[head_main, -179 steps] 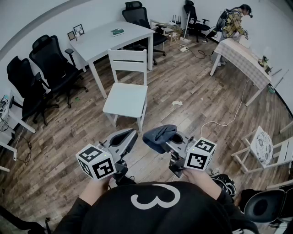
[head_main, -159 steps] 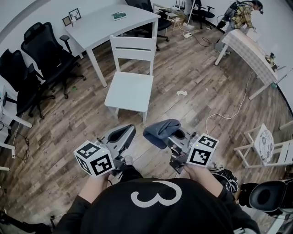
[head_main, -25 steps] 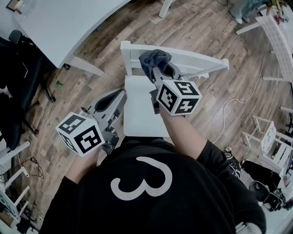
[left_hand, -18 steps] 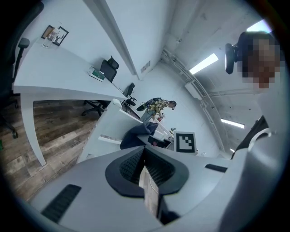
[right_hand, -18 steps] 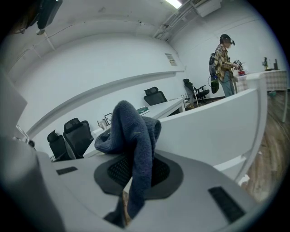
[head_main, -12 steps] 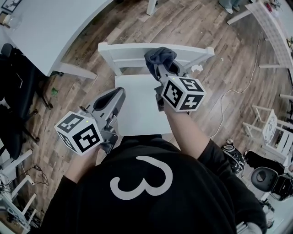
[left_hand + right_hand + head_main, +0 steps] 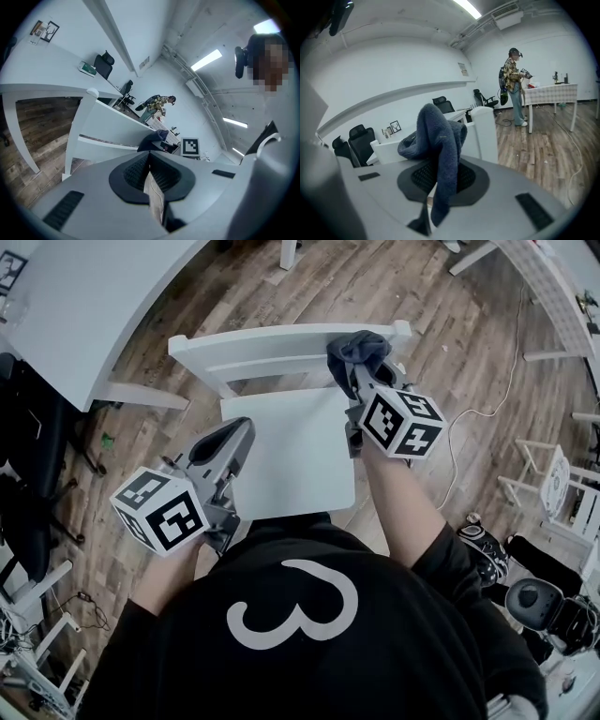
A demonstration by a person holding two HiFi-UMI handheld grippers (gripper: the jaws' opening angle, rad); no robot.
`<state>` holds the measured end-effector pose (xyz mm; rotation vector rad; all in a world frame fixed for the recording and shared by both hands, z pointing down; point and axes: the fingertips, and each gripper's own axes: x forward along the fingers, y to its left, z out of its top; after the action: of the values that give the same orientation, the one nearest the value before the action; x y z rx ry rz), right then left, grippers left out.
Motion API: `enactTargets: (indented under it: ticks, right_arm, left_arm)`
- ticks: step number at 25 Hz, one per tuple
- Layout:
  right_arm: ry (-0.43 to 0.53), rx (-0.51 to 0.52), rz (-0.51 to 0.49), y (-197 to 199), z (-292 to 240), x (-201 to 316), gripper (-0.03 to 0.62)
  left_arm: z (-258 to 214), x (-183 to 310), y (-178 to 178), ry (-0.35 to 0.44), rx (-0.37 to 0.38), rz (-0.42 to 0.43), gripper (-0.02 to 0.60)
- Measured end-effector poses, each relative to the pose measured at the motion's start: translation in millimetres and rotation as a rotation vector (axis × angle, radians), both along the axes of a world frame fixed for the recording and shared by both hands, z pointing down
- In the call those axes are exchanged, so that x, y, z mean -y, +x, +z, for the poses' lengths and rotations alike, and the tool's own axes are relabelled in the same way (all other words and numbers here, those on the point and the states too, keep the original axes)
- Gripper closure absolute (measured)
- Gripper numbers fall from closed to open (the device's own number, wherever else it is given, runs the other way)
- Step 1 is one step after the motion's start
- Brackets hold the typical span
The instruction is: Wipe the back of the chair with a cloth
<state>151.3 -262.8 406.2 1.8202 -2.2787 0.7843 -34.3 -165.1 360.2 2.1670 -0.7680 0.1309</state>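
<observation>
A white wooden chair (image 7: 286, 460) stands below me, its slatted back (image 7: 253, 341) on the far side. My right gripper (image 7: 361, 367) is shut on a dark blue cloth (image 7: 357, 348) and presses it against the top rail near the back's right post. In the right gripper view the cloth (image 7: 436, 136) hangs between the pads, with the chair's right post (image 7: 485, 129) just behind. My left gripper (image 7: 230, 442) hovers over the seat's left edge, shut and holding nothing. The left gripper view shows the back's rails (image 7: 110, 129) and the cloth (image 7: 152, 141) beyond.
A large white table (image 7: 89, 301) stands just behind the chair at the upper left. Black office chairs (image 7: 23, 484) line the left side. A white cable (image 7: 469, 432) lies on the wooden floor to the right. Another person (image 7: 514, 86) stands at a far table (image 7: 548, 91).
I have walked up to the chair over the past seconds. In the last second the right gripper has slid the cloth along the top rail from near its left end to the right post.
</observation>
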Motion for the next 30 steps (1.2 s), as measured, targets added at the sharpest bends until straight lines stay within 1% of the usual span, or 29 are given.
enactTargets:
  ticks: [4, 7, 11, 17, 22, 26, 30]
  right_arm:
    - [-0.003, 0.009, 0.061, 30.8, -1.4, -1.6, 0.542]
    - [-0.002, 0.007, 0.083, 45.2, -1.7, -2.7, 0.542]
    - [0.001, -0.003, 0.082, 46.8, -1.5, -4.5, 0.542]
    - [0.019, 0.028, 0.083, 41.1, -8.9, -10.4, 0.542]
    - [0.033, 0.071, 0.021, 15.3, -15.7, -15.1, 0.542]
    - [0.032, 0.085, -0.060, -23.8, -15.9, -16.7, 0.542]
    - [0.022, 0.107, -0.145, -69.9, -9.7, -17.5, 0.542]
  left_arm:
    - [0.3, -1.5, 6.4, -0.001, 0.010, 0.007, 0.568]
    - [2.1, -3.0, 10.0, -0.007, 0.004, 0.007, 0.568]
    - [2.8, -6.0, 12.5, -0.009, 0.003, 0.012, 0.568]
    - [0.1, -5.1, 4.2, -0.005, 0.000, 0.000, 0.568]
    - [1.5, -2.9, -11.8, -0.010, -0.003, -0.034, 0.568]
    - [2.6, -0.4, -30.0, -0.007, -0.010, -0.066, 0.568]
    - [7.0, 0.4, -53.5, -0.020, -0.001, -0.106, 0.568]
